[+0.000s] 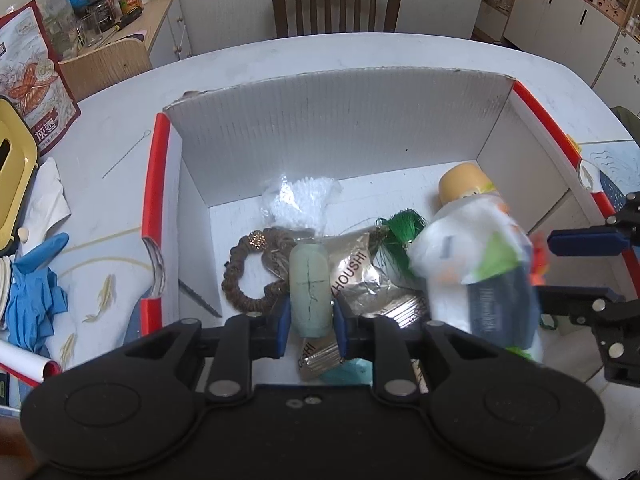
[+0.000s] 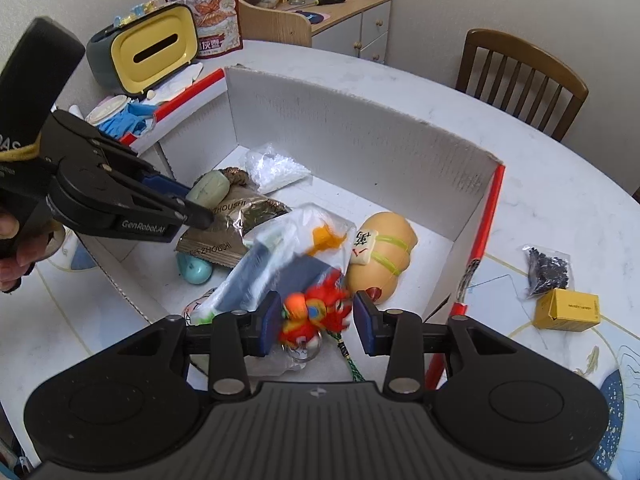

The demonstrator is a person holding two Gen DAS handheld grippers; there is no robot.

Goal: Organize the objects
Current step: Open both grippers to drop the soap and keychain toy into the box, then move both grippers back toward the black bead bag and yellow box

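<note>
A white cardboard box (image 1: 320, 128) with red edges holds the objects. My left gripper (image 1: 311, 324) is low inside it, shut on a pale green capsule-shaped piece (image 1: 310, 288); the right wrist view shows that piece (image 2: 208, 190) at its tip. My right gripper (image 2: 318, 320) stands open over the box's right part, a red-orange plush keyring (image 2: 316, 312) between its fingers. A clear bag (image 2: 280, 264) with dark contents is blurred just ahead. A yellow plush (image 2: 384, 248), silver packets (image 1: 360, 276), a brown braided ring (image 1: 248, 276) and white beads (image 1: 304, 200) lie in the box.
Left of the box are a yellow tissue holder (image 2: 152, 48), blue gloves (image 1: 32, 292) and a snack pouch (image 2: 204, 4). To its right lie a small yellow carton (image 2: 568, 310) and a bag of black bits (image 2: 548, 272). A wooden chair (image 1: 336, 0) stands behind the table.
</note>
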